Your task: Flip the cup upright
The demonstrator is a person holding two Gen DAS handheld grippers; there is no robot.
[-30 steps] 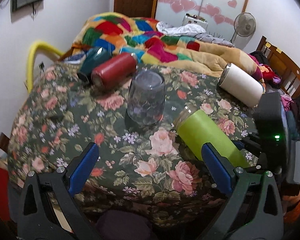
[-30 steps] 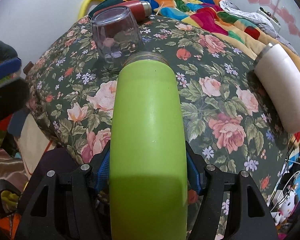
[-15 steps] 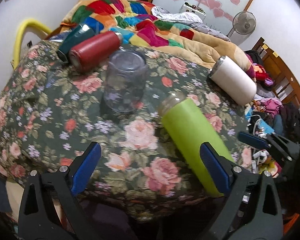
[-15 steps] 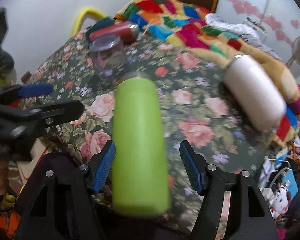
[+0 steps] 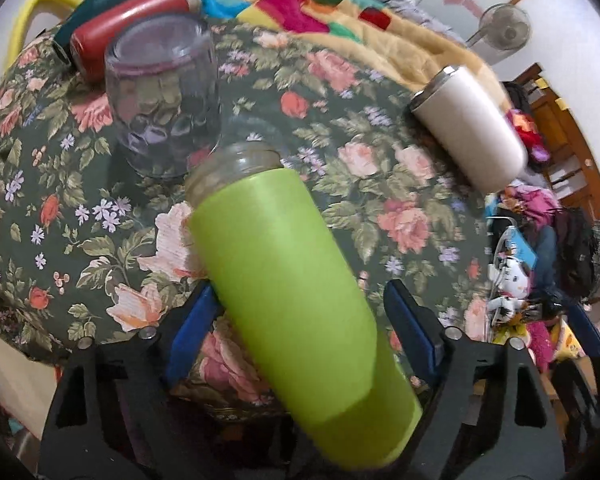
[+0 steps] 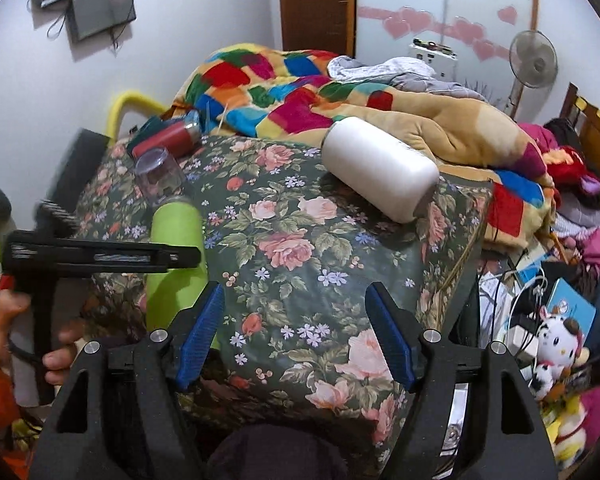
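A lime green cup (image 5: pixel 284 276) lies on its side on the floral cloth, its clear rim pointing away toward a purple glass. My left gripper (image 5: pixel 300 324) is open with its blue pads on either side of the cup's body, the right pad clearly apart from it. The cup also shows in the right wrist view (image 6: pixel 176 252), partly behind the left gripper. My right gripper (image 6: pixel 296 332) is open and empty, drawn back over the cloth to the right of the cup.
An upside-down purple glass (image 5: pixel 164 96) stands just beyond the green cup's rim. A red bottle (image 5: pixel 128 32) and a teal bottle (image 5: pixel 92 8) lie at the back left. A white tumbler (image 5: pixel 472 124) lies at the right. A colourful quilt (image 6: pixel 300 96) is heaped behind the floral cloth (image 6: pixel 300 248).
My right gripper opened, let go of the green cup and drew back to the right. My left gripper moved in around the cup.
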